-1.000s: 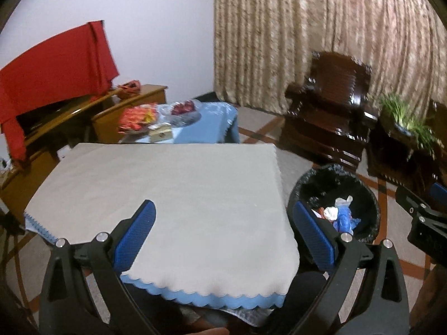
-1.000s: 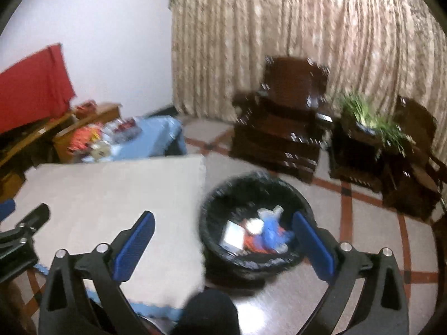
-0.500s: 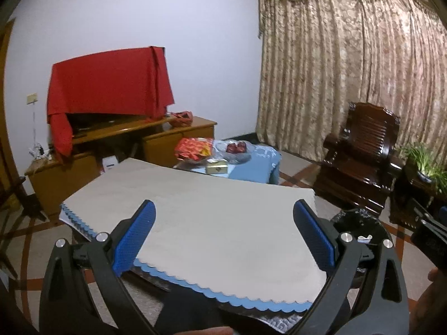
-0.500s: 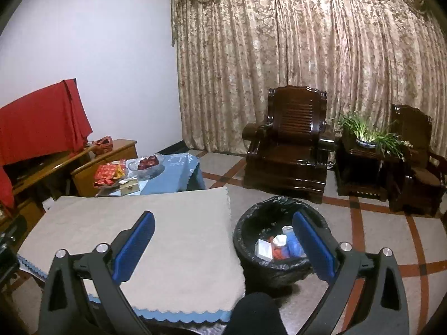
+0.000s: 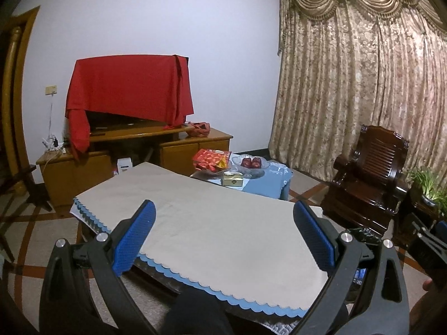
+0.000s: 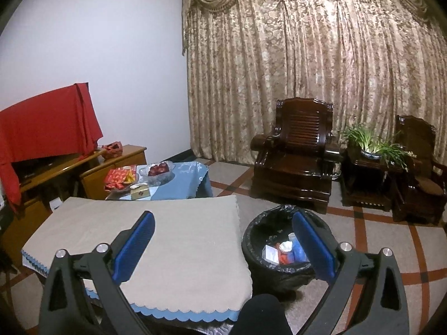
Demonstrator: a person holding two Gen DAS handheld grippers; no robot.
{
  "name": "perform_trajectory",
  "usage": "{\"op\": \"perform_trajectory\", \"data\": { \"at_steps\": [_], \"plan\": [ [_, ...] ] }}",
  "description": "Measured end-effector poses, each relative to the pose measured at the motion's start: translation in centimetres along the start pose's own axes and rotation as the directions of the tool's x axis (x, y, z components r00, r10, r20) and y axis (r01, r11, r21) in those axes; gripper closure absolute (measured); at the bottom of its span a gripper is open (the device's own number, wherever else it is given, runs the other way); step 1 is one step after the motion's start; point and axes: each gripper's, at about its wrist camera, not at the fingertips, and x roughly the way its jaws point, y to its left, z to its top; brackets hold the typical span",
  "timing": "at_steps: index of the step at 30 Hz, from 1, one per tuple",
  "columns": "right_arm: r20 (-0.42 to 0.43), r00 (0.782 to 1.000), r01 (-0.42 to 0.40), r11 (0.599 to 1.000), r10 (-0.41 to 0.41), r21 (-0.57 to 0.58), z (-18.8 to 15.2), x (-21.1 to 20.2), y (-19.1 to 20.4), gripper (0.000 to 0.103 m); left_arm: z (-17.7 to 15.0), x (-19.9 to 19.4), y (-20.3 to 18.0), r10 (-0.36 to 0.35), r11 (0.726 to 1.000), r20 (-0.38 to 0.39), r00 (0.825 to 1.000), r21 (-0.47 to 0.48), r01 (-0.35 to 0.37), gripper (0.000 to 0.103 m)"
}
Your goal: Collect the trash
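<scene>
Left wrist view takes in a living room with 1 wide gold curtain (image 5: 363, 83) across the far wall. 1 low table under a beige cloth (image 5: 212, 223) fills the middle. Behind it, 1 wooden cabinet (image 5: 134, 150) carries a screen draped in 1 red cloth (image 5: 128, 89). 1 smaller table with a blue cover (image 5: 268, 181) holds 1 glass bowl of red fruit (image 5: 251, 163), 1 red snack packet (image 5: 211, 157) and 1 small gold box (image 5: 232, 179).

Right wrist view adds 2 dark carved armchairs (image 6: 296, 156), with 1 potted green plant (image 6: 374, 145) on a stand between them. On the floor just beside the beige table's right edge stands 1 bin lined with a black bag (image 6: 257, 231). The trash (image 6: 282, 251) lies inside it: several white, red and blue scraps, too jumbled to count.

Each of the 2 grippers has 2 blue pads. The left gripper (image 5: 225, 240) is held level over the near edge of the table, jaws spread wide and gripping nothing. The right gripper (image 6: 223, 243) points across the table corner and the bin, jaws likewise spread and empty.

Compared with 1 second ago, both cameras have tilted up from the tabletop and bin toward the room. In the left view the bin has slipped almost wholly behind the right finger.
</scene>
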Motion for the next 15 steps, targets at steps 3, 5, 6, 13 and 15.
{"op": "perform_trajectory", "data": {
  "at_steps": [3,5,6,13,15],
  "plan": [
    [0.01,1.0,0.007,1.0,-0.007,0.006,0.0,-0.1,-0.3,0.006,-0.1,-0.2,-0.1,0.017,1.0,0.007,1.0,0.006,-0.017,0.007],
    [0.019,1.0,0.013,1.0,-0.013,0.015,0.0,-0.2,-0.6,0.006,-0.2,-0.2,-0.2,0.025,1.0,0.005,1.0,0.014,-0.025,0.007],
    [0.021,1.0,0.013,1.0,-0.013,0.021,0.0,-0.2,-0.7,0.006,-0.3,-0.1,-0.2,0.025,1.0,0.001,1.0,0.016,-0.025,0.007],
    [0.02,1.0,0.015,0.999,-0.016,0.045,-0.3,-0.3,-1.4,0.006,-0.3,-0.1,-0.3,0.032,0.999,0.003,0.999,0.019,-0.032,0.007],
    [0.016,1.0,0.018,0.999,-0.019,0.051,-0.4,-0.3,-1.5,0.006,-0.3,-0.2,-0.3,0.038,0.999,0.01,0.999,0.023,-0.038,0.007]
  ]
}}
